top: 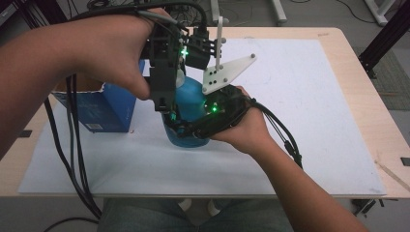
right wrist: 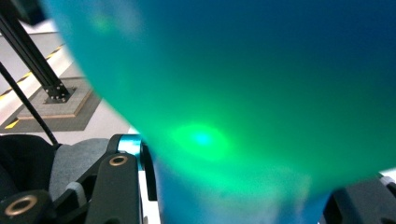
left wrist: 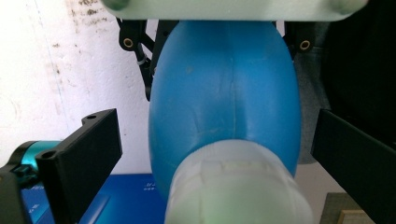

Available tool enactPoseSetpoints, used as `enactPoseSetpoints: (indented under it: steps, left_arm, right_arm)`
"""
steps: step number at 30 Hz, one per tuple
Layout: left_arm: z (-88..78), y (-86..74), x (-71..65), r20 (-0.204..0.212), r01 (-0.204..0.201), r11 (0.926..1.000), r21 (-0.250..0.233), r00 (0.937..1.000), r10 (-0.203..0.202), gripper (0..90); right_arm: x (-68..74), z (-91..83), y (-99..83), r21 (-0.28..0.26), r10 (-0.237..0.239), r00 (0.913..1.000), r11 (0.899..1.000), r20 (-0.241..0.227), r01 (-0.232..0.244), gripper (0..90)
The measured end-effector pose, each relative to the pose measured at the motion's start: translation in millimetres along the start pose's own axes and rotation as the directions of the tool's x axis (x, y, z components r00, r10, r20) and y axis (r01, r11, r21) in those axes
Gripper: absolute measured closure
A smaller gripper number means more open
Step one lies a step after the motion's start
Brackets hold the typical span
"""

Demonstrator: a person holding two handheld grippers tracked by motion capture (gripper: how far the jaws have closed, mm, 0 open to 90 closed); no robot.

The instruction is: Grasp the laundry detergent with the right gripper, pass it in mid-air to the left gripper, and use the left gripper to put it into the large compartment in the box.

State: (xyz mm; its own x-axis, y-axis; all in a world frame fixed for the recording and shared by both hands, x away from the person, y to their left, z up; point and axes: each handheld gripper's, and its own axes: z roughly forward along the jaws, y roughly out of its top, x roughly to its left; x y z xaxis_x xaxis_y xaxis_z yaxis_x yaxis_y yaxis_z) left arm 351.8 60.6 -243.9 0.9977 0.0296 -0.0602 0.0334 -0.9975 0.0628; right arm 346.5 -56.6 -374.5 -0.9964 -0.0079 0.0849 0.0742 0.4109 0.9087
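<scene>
A blue plastic bottle (top: 189,99) stands beside the blue box (top: 104,108) on the surface. The left hand-held gripper (left wrist: 215,154) straddles its white cap (left wrist: 236,186), jaws apart. The right hand-held gripper (top: 196,126) hugs the body; closure unclear. It looks smooth, light, squeezable; best held at the cap.

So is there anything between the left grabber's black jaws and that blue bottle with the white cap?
Nothing visible. In the left gripper view the left gripper has its two black jaws open on either side of the blue plastic bottle, whose white cap points toward the camera, with bare gaps beside it.
</scene>
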Motion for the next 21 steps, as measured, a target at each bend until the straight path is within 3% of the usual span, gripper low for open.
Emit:
enactPoseSetpoints:
  steps: [4, 7, 21]
  left_arm:
    - [1.0, 1.5, 0.7, -0.012, 0.001, 1.0000, 0.007, 0.9999, -0.001, 3.3]
    - [2.2, 1.7, 0.5, -0.010, 0.008, 0.9999, 0.008, 0.9999, -0.008, 9.7]
    - [4.0, 5.3, 0.4, -0.018, 0.000, 0.9997, 0.023, 0.9998, 0.000, 15.5]
  right_arm:
    - [-0.5, -0.5, 0.1, -0.003, 0.001, 1.0000, 1.000, 0.000, -0.001, 46.0]
    - [-0.7, -0.8, 0.1, -0.002, -0.001, 1.0000, 1.000, 0.000, 0.001, 46.0]
    - [-1.1, -1.1, -0.2, -0.003, 0.007, 1.0000, 1.000, -0.002, -0.007, 46.1]
